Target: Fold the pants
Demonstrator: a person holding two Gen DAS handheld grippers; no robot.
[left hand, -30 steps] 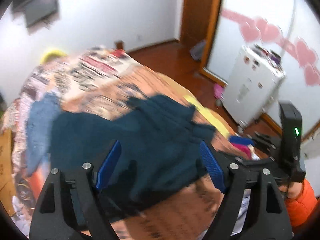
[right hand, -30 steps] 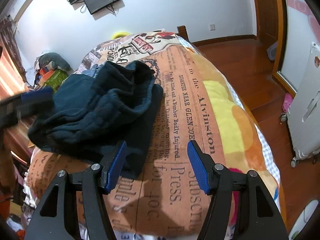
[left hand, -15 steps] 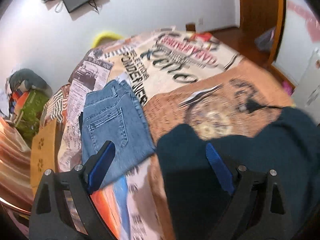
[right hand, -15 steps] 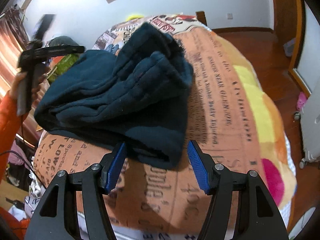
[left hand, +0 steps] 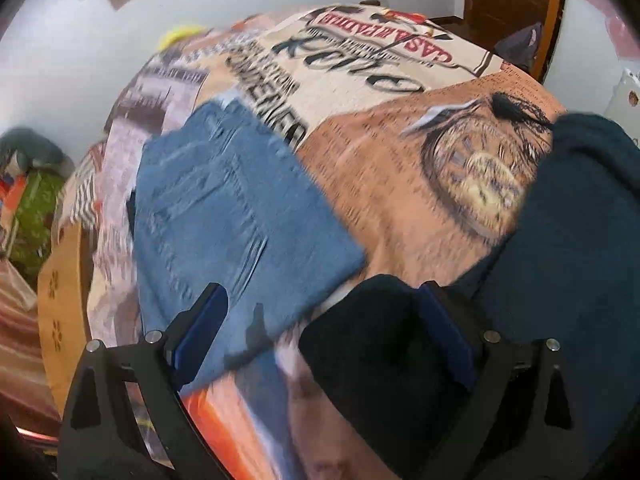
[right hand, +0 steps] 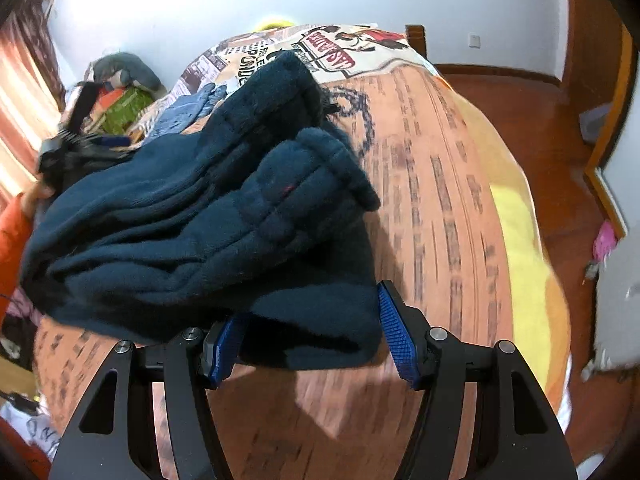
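Observation:
Dark navy pants [right hand: 200,220] lie bunched in thick folds on the newspaper-print bed cover [right hand: 440,200]. My right gripper [right hand: 310,344] is low at their near edge. Its jaws stand apart with the near-right corner of the cloth between them, and the pads do not clearly press it. In the left wrist view the same pants [left hand: 580,240] fill the right side. My left gripper [left hand: 324,336] hangs over their rounded left corner, jaws opening wide; one pad is over the jeans, the other beside the dark cloth. The left gripper [right hand: 80,136] also shows blurred in the right wrist view, in an orange-sleeved hand.
Folded blue jeans [left hand: 224,216] lie on the bed cover [left hand: 400,160] just left of the dark pants. A green box [right hand: 120,108] and a grey soft thing sit beyond the bed's left side. Wooden floor [right hand: 540,120] and a white cabinet [right hand: 616,300] are to the right.
The left gripper swung left off the dark pants, then came down by their left corner and the jeans, jaws wider. The right gripper moved in until the pants' near corner sits between its fingers.

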